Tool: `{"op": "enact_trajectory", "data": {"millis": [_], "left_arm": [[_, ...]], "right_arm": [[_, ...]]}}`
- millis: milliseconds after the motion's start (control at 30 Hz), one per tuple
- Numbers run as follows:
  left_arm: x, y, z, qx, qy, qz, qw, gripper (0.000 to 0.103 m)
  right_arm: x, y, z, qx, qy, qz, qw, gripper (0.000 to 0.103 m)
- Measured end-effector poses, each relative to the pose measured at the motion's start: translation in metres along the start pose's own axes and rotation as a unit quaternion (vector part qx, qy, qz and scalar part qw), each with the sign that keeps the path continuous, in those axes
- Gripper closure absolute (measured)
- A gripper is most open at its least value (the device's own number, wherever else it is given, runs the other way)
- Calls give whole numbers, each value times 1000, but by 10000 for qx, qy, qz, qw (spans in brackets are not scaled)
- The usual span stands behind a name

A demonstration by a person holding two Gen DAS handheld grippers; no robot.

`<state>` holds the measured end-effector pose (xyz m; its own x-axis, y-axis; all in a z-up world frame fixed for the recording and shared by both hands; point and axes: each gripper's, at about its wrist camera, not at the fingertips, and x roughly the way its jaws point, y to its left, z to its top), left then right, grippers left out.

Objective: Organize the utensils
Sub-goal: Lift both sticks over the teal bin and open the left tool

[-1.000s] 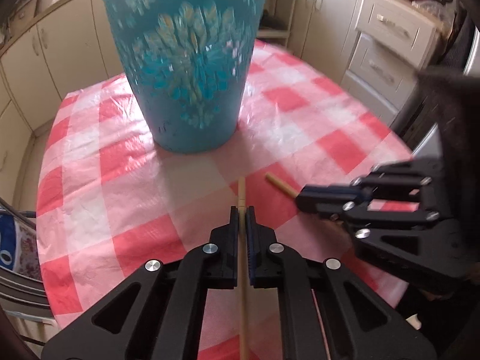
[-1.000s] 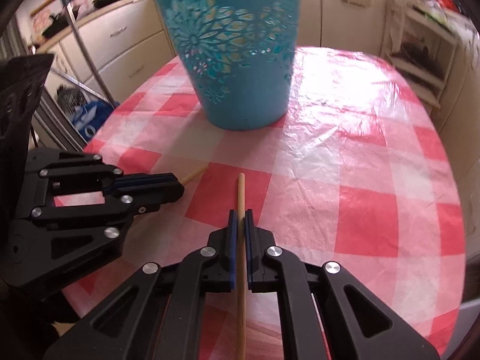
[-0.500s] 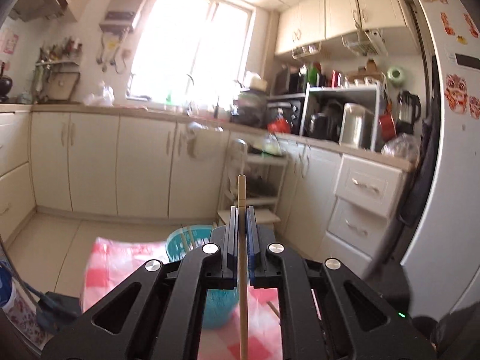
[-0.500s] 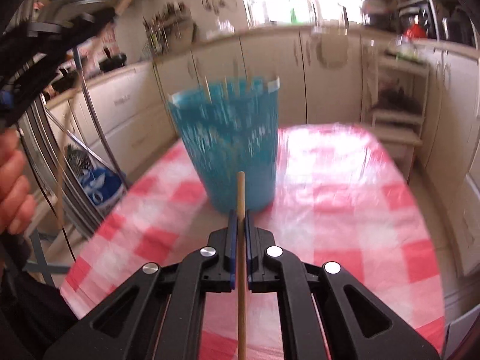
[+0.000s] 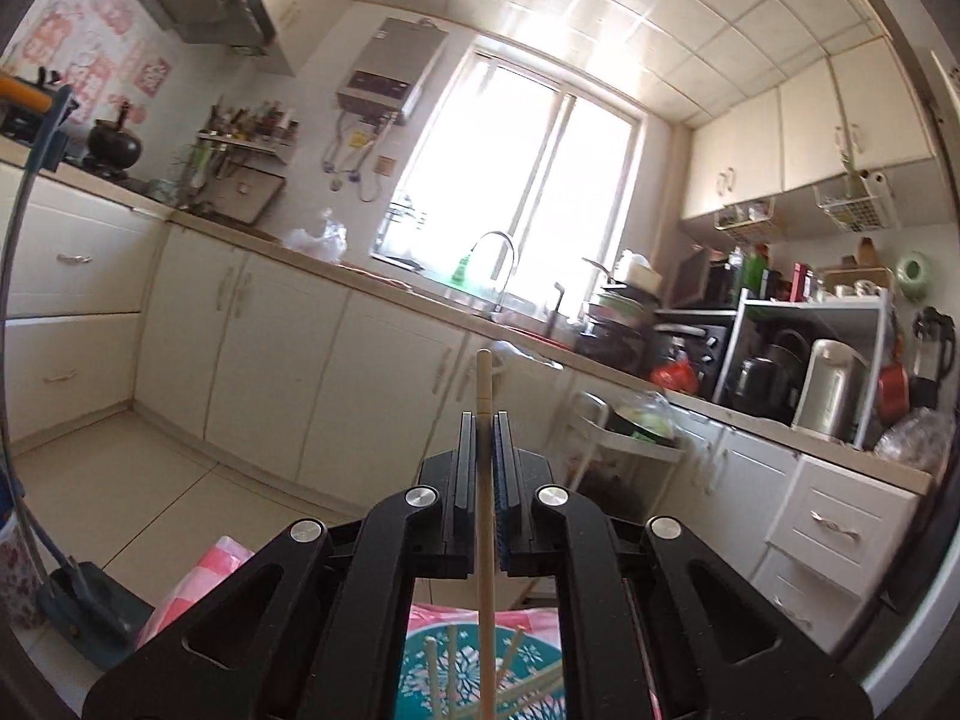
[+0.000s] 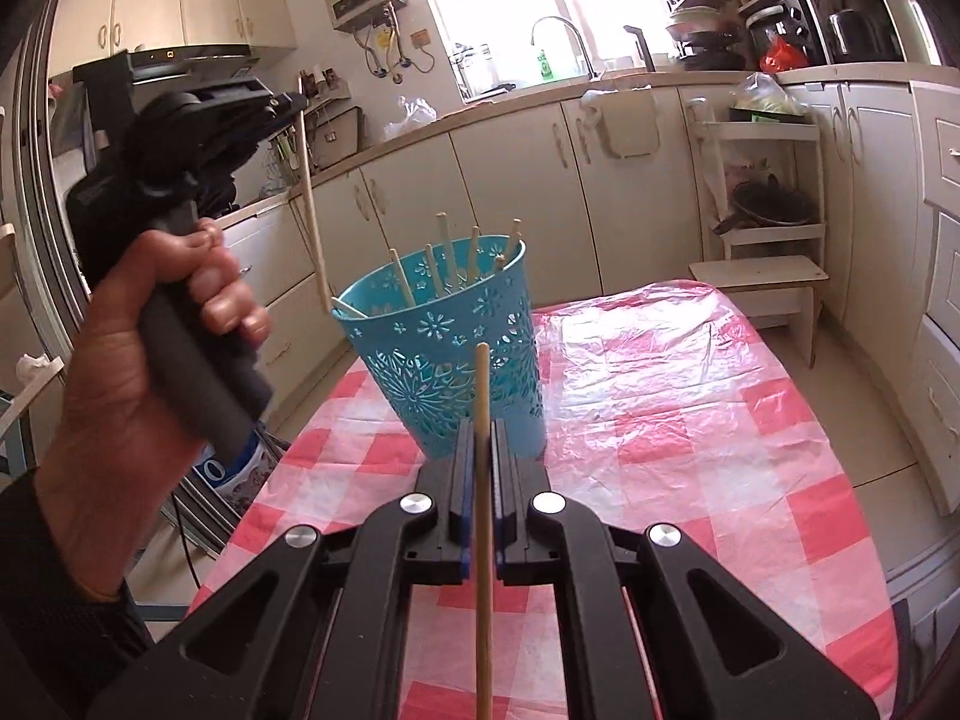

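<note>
A teal perforated basket (image 6: 456, 348) stands on the red-checked tablecloth (image 6: 690, 420) and holds several wooden chopsticks (image 6: 444, 258). My right gripper (image 6: 482, 426) is shut on a chopstick (image 6: 482, 384) and points down toward the basket's near side. My left gripper (image 6: 288, 103), held up high by a hand (image 6: 144, 324) at the left, is shut on another chopstick (image 6: 313, 204) that hangs down to the basket's left rim. In the left wrist view that gripper (image 5: 483, 420) pinches its chopstick (image 5: 485, 396) above the basket's mouth (image 5: 474, 678).
Cream cabinets and a counter (image 6: 600, 114) with a sink ring the room. A small white shelf (image 6: 762, 192) and a low stool (image 6: 762, 276) stand beyond the table's far end. A metal rack (image 6: 36, 192) stands at the left.
Both grippers have lifted their chopsticks off the table. The left one rose high and tilted up to face the kitchen; the right one rose less and still looks at the basket.
</note>
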<state>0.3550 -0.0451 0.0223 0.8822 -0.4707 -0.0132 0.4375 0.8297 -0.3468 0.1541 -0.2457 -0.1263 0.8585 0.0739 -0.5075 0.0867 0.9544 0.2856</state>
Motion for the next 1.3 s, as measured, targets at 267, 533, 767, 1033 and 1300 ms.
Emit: {"op": "enact_trajectory", "data": {"millis": [267,533,767,1033,1300], "left_arm": [[14,4,-16,117,-85,502,9986,98],[27,-9,-55,861,958,521,9903,97],[-10,13,-55,456,1546,838,9834,48],[-58,47,-52,-64,1728,1333,9759,30],[-60,51,-40,93,1650,1502,9747,23]], "right_arm": [[0,3,-2,-23,20,67,10000,97],[-2,2,0,-22,-83,-12,10000,97],[-7,0,5,46,-205,102,9997,97],[-15,12,72,176,-886,428,9950,97],[13,54,147,-43,-1915,344,9809,97]]}}
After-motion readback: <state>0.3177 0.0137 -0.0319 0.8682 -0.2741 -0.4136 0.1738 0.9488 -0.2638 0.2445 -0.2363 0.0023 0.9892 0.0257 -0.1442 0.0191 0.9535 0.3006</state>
